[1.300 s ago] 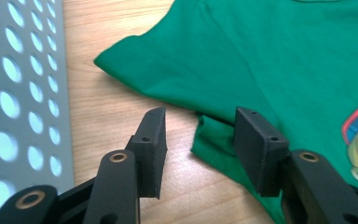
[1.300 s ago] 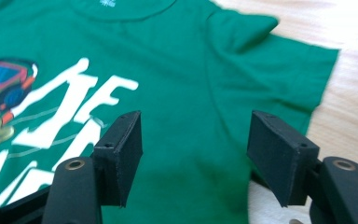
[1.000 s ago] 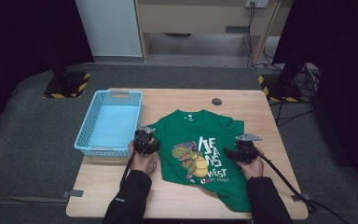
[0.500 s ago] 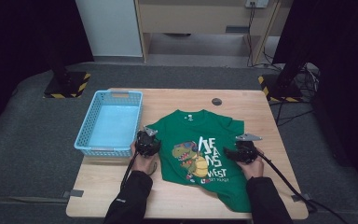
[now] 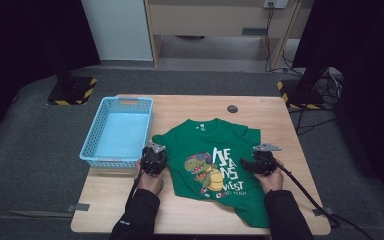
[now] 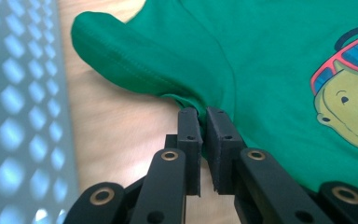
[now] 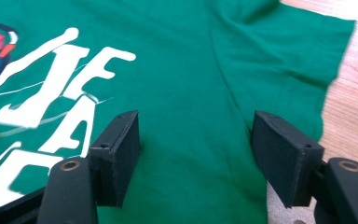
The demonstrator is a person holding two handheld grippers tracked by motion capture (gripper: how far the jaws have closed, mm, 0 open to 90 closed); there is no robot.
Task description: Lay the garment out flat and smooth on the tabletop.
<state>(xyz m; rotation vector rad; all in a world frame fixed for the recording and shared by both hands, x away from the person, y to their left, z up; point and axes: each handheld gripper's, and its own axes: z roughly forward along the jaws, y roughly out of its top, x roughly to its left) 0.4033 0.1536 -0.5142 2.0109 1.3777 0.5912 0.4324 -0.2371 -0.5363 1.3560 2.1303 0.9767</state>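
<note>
Green T-shirt (image 5: 215, 165) spread print-up on the wooden table (image 5: 190, 220), lower centre of the high view, just right of the blue basket (image 5: 117, 132). Left gripper (image 6: 201, 133) clenched on a pinch of fabric at the underarm, where the sleeve (image 6: 121, 51) joins the body; jaws just closed, cloth visibly bunched between the pads. Right gripper (image 7: 196, 140) released, jaws wide apart above the shirt's other side, hovering near the opposite underarm seam, with the white lettering (image 7: 70, 93) at the left of its view. Step in hand, by the look of it: taking hold of both sides before lifting or folding.

To do it well:
- Keep the left pinch firm and low; lift only slightly, so as not to drag the shirt toward the basket.
- Lower the right jaws onto the cloth beside the seam, matching the left grip's position, then close on a small fold rather than on flat fabric.
- Check that both layers are caught, not the top one alone.
- Move both hands together, to avoid skewing the shirt.
</note>
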